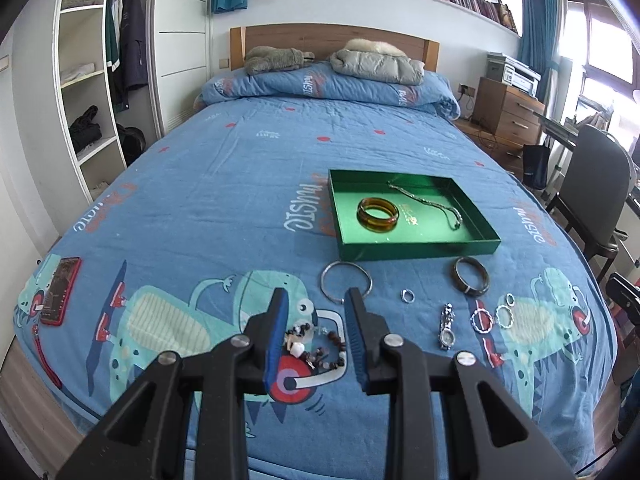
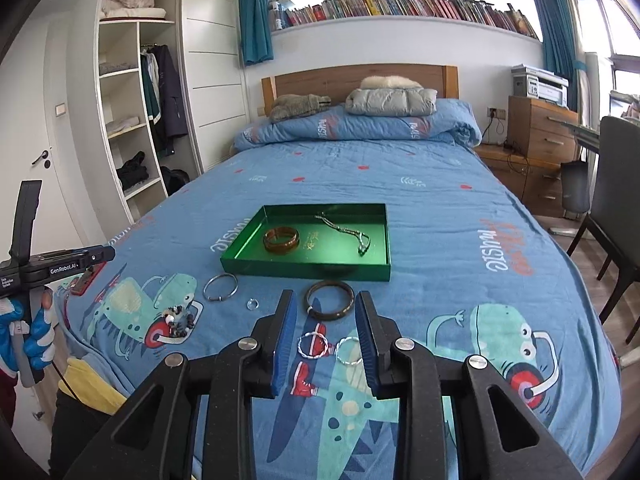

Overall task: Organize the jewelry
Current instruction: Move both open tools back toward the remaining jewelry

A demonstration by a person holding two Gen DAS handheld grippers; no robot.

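My left gripper [image 1: 316, 300] hangs over the bead bracelet [image 1: 316, 344] and my right gripper [image 2: 326, 304] over the two twisted hoops [image 2: 330, 347], both with jaws part open and nothing between the pads. Risks: beads are loose and lumpy, so a pinch may catch one strand and drag the rest, and the thin hoops lie flat on soft quilt [image 1: 224, 200], so pads could slide over or push them in. The green tray [image 1: 416, 244], just beyond, already holds amber bangles [image 1: 378, 214] and a chain [image 1: 432, 204]; silver bangle [image 1: 346, 282], dark bangle [image 1: 471, 276], ring [image 1: 407, 295] and watch [image 1: 446, 326] lie outside.
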